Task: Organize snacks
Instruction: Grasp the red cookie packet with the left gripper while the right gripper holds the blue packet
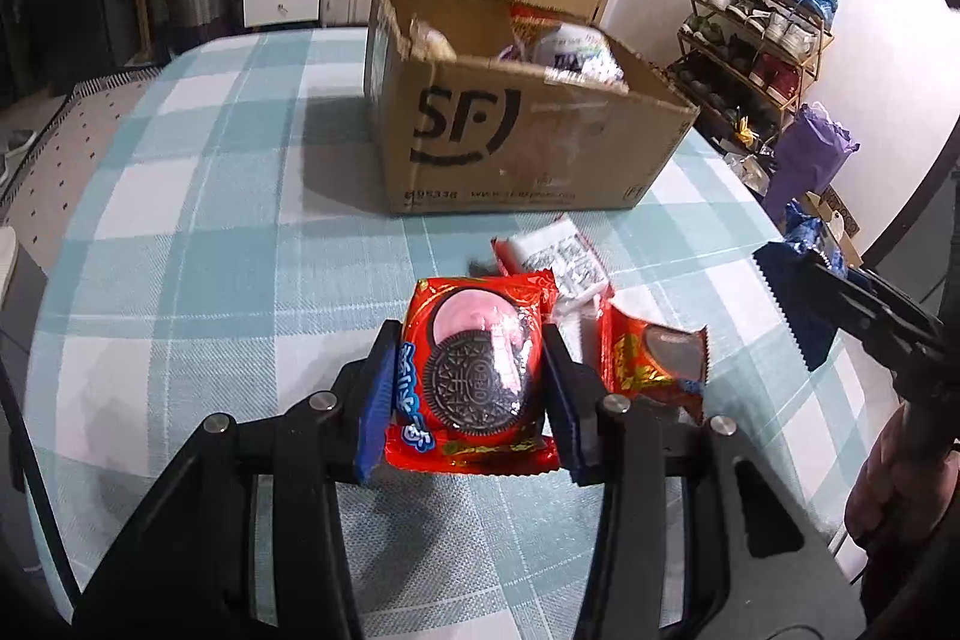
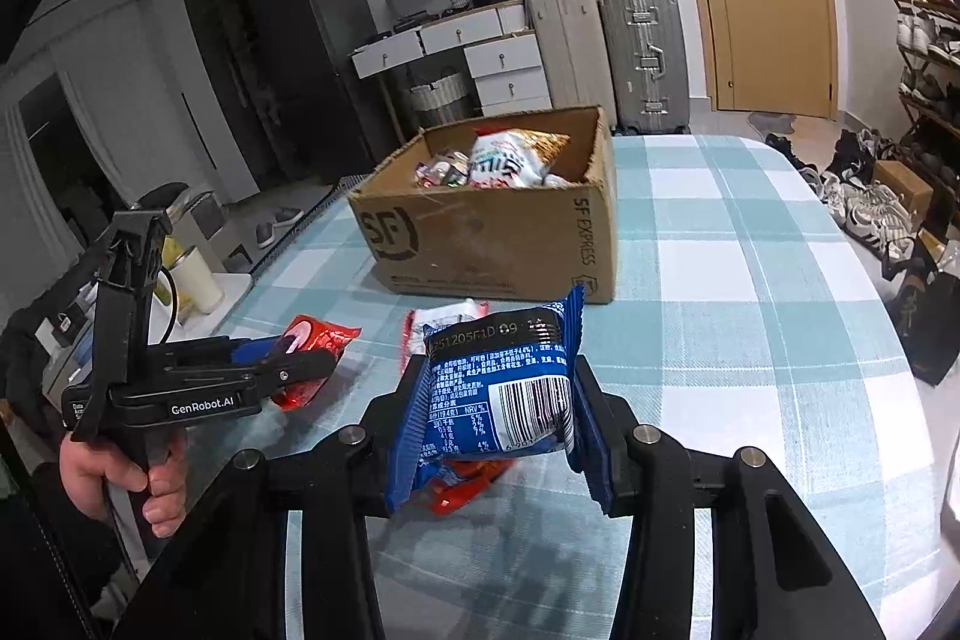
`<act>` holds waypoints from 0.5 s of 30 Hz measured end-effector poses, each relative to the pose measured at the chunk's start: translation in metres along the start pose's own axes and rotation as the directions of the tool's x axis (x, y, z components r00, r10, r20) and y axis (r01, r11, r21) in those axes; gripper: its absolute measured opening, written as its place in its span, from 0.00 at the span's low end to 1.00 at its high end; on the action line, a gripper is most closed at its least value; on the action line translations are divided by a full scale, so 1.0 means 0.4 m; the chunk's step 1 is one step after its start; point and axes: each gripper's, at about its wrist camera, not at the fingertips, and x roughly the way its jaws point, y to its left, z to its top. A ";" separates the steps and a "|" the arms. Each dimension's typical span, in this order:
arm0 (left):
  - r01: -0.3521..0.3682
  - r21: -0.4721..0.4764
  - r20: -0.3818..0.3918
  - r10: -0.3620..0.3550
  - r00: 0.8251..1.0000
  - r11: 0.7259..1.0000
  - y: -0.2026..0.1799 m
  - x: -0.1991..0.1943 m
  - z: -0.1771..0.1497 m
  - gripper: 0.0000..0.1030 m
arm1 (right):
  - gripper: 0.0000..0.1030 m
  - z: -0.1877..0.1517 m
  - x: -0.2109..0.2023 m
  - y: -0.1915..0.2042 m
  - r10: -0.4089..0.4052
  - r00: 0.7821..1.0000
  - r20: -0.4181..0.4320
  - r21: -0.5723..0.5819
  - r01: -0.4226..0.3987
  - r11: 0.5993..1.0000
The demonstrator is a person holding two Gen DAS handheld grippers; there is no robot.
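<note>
Red Oreo packet [image 1: 474, 376], glossy, sits clamped in the left gripper [image 1: 471, 388]; right gripper [image 2: 492, 418] pinches a blue packet [image 2: 498, 388]. Bare checked tablecloth [image 1: 210, 220] lies before the open cardboard box [image 1: 510, 130].

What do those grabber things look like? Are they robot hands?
A person's hand holds each one. Both grippers, left and right, are black, hinged frames with silver bolts and blue ridged pads. The left one reads "GenRobot.AI" in white.

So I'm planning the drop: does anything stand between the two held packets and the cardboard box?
Nothing visible does. The red Oreo packet in the left tongs and the blue packet in the right tongs face bare tablecloth before the open-topped box.
</note>
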 end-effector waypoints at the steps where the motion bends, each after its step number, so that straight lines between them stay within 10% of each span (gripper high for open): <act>1: 0.000 0.000 0.011 0.000 1.000 1.000 0.000 -0.010 0.005 0.40 | 0.44 0.005 -0.002 0.004 0.005 1.000 0.002 -0.002 -0.005 1.000; 15: -0.004 -0.010 0.139 0.006 0.990 1.000 0.001 -0.123 0.136 0.40 | 0.44 0.117 -0.009 0.051 0.079 0.996 0.042 -0.030 -0.078 0.996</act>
